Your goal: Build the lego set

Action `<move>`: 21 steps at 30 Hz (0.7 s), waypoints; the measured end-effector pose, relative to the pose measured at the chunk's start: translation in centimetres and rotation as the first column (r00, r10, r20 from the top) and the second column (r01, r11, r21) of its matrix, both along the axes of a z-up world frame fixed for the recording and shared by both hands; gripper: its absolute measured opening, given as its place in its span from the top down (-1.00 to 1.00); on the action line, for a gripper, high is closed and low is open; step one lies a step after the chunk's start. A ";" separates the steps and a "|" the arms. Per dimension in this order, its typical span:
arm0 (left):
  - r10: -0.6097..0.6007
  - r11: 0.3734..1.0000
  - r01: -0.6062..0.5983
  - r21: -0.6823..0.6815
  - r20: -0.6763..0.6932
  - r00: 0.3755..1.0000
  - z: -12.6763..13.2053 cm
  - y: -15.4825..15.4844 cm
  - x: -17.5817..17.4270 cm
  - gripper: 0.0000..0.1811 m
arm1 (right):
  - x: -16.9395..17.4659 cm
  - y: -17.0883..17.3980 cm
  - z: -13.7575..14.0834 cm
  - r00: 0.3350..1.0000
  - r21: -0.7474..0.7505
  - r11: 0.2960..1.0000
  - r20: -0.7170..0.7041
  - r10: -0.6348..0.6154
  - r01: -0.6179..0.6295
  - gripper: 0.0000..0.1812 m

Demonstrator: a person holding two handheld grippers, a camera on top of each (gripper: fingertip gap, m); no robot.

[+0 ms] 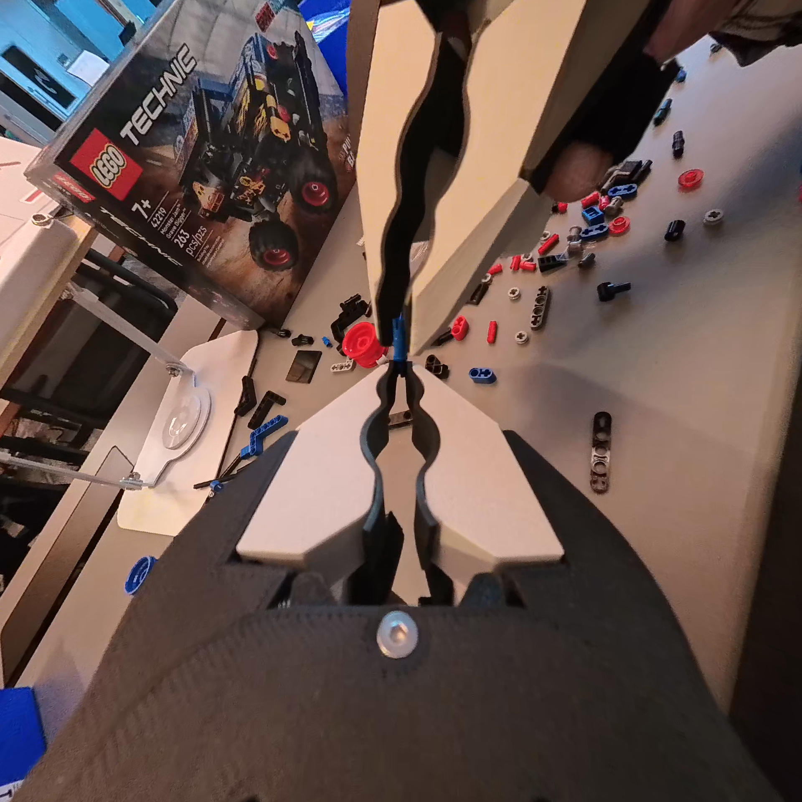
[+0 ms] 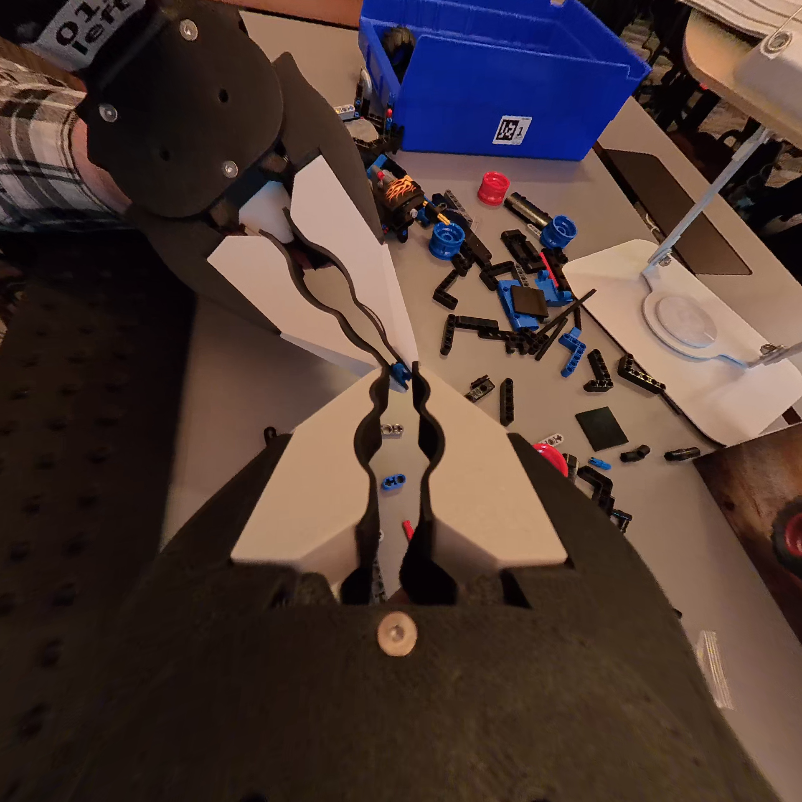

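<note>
My two grippers meet tip to tip above the grey table [image 1: 651, 412]. In the left wrist view my left gripper [image 1: 401, 369] rises from below, shut on a small dark piece [image 1: 401, 368]. My right gripper [image 1: 396, 336] comes down from above, shut on a blue pin [image 1: 398, 343] that touches the dark piece. In the right wrist view my right gripper [image 2: 400, 375] pinches the blue pin [image 2: 400, 372], and the left gripper [image 2: 394, 362] reaches in from the upper left. The joint itself is mostly hidden by the fingertips.
The set's box [image 1: 195, 173] stands at the back left, with a red wheel hub [image 1: 360, 345] near it. Loose red, blue and black parts [image 1: 586, 217] lie scattered. A blue bin [image 2: 499, 87], a flame-marked partial build [image 2: 399, 195], blue hubs [image 2: 447, 241], black beams [image 2: 473, 323] and a white stand base [image 2: 694, 325] lie beyond. The tips of both grippers are at nearly the same place.
</note>
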State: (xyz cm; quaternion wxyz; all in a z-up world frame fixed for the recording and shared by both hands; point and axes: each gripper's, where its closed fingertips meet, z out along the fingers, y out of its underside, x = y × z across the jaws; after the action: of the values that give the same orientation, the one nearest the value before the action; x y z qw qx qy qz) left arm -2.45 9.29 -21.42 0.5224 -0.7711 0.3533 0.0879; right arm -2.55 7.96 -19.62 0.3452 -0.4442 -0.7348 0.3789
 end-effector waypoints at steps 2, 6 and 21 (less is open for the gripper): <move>-0.002 1.000 0.002 0.000 -0.006 1.000 0.0 0.0 0.0 1.00 | 0.0 0.0 0.0 1.000 0.007 1.000 -0.003 0.000 0.000 0.96; -0.004 1.000 0.004 -0.003 -0.022 1.000 -0.2 0.0 0.1 0.99 | 0.1 -0.2 -0.1 1.000 0.023 1.000 0.006 0.012 -0.012 0.98; -0.105 0.964 0.122 -0.237 0.082 0.991 -2.2 -3.2 0.7 0.65 | 0.5 2.4 0.5 0.998 -0.074 0.996 -0.049 -0.049 0.045 0.99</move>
State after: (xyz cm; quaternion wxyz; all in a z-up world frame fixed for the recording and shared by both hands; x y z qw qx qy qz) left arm -1.79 6.05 -23.67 0.4406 -0.8100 0.3867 -0.0122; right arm -2.01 10.36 -19.10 0.3562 -0.4639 -0.7009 0.4082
